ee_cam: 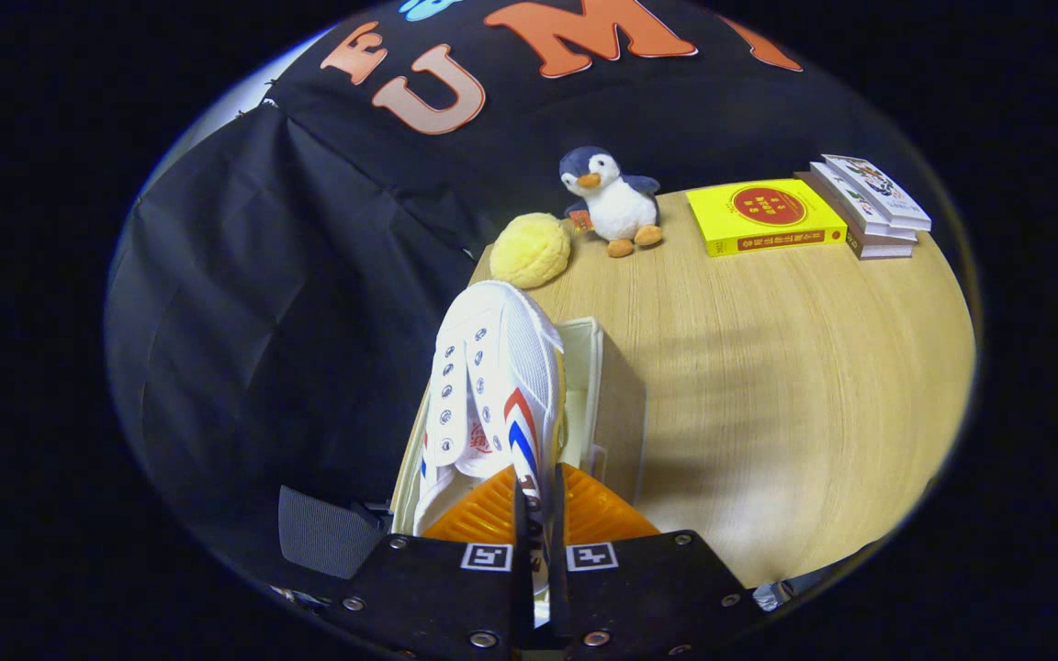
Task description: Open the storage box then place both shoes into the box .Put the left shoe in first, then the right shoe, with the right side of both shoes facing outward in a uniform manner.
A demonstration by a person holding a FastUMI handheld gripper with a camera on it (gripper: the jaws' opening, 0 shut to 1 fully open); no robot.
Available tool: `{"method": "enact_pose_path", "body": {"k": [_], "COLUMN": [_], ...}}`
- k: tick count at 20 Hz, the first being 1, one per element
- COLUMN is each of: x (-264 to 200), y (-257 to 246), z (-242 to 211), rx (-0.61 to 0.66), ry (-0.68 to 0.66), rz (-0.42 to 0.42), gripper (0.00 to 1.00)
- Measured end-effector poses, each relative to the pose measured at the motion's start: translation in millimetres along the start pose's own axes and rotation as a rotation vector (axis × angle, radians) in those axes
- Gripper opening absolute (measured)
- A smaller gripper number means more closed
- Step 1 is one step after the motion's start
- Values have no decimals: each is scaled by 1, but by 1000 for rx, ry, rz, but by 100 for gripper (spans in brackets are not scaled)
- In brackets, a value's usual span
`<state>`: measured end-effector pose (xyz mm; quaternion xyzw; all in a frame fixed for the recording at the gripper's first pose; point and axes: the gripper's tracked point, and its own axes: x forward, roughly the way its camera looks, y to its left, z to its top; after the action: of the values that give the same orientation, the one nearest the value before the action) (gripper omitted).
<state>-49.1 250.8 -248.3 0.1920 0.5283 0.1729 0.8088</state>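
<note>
My gripper (535, 514) is shut on the side wall of a white canvas shoe (492, 367) with red and blue stripes; both fingers pinch its collar edge. The shoe points away from me, toe toward the yellow plush, and hangs over the open storage box (616, 404), a cream box with beige walls at the table's left edge. Under the held shoe, another white shoe (423, 477) lies inside the box, mostly hidden. The box's lid is out of sight.
The wooden table (795, 367) stretches to the right of the box. At its far side sit a yellow round plush (531, 250), a penguin toy (612, 200), a yellow book (765, 216) and a stack of books (869, 202). Black cloth hangs left.
</note>
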Motion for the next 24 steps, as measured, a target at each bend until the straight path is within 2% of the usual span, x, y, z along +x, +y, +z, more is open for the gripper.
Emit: {"method": "enact_pose_path", "body": {"k": [7, 9, 11, 12, 16, 19, 24], "x": [32, 37, 41, 41, 22, 0, -46], "y": [-5, 0, 10, 13, 27, 21, 21], "z": [-25, -27, -29, -27, 3, 25, 60], "rx": [27, 48, 63, 60, 21, -51, -82], "ry": [88, 90, 110, 101, -14, -91, -217], "rz": [-136, -131, -81, -65, 5, 0, 35], "gripper": [7, 9, 21, 32, 60, 71, 85]}}
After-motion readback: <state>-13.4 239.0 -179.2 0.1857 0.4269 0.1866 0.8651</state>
